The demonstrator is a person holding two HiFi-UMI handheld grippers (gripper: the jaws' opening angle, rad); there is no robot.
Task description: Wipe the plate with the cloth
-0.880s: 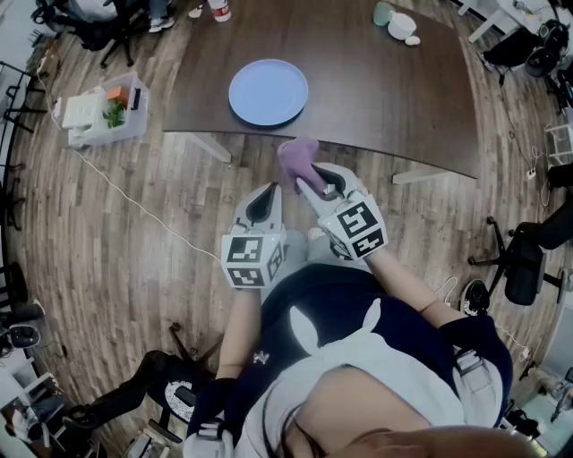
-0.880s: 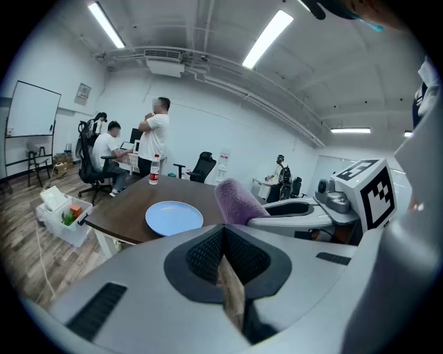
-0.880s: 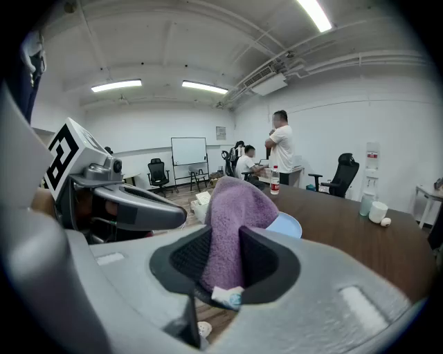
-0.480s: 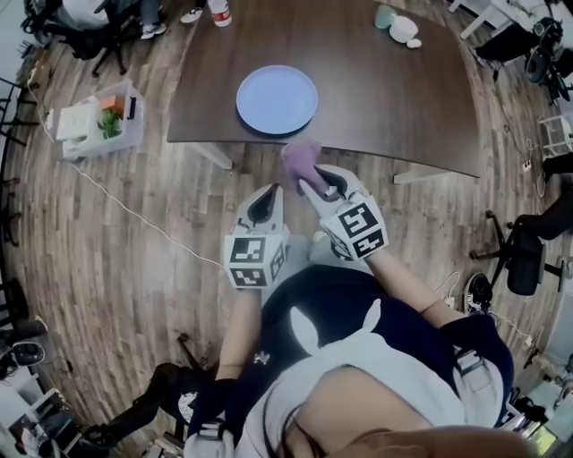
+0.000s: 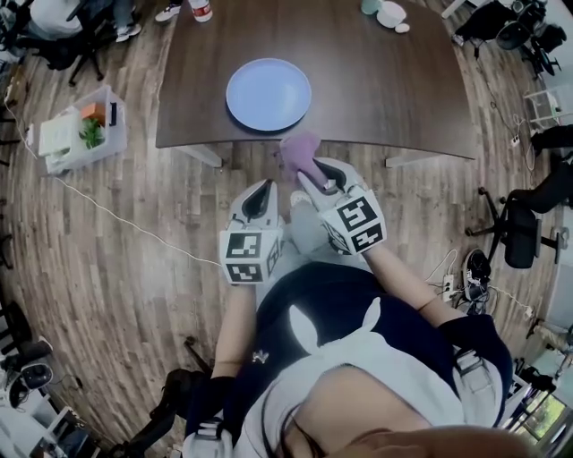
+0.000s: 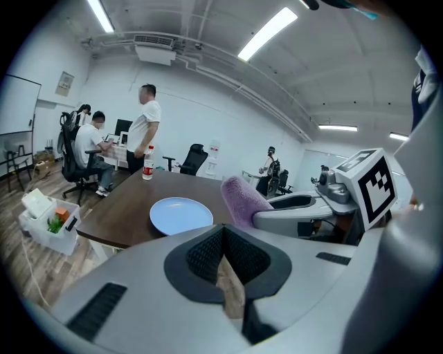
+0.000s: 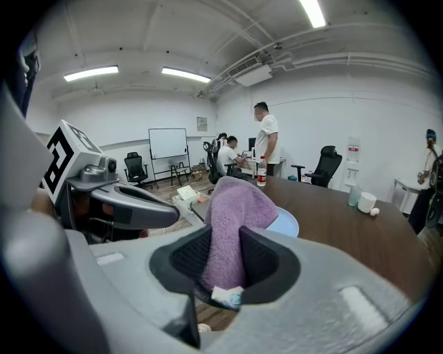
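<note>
Now: right claw [image 7: 225, 242] clenched on the purple cloth [image 7: 235, 200]. The cloth stands bunched above the pads, leaving free fabric ahead, which I judge enough for a wiping face. Left claw [image 6: 223, 235] is closed on nothing and carried alongside, idle. The blue plate [image 5: 268, 94] lies near the tabletop's [image 5: 385, 80] front edge, within easy reach. The cloth hangs short of that edge, over the floor [image 5: 134, 233]. Wiping not yet begun.

Plate [image 7: 289, 222] mostly hidden behind cloth [image 7: 232, 221]; bottle [image 5: 201, 9] cut off at top edge.
</note>
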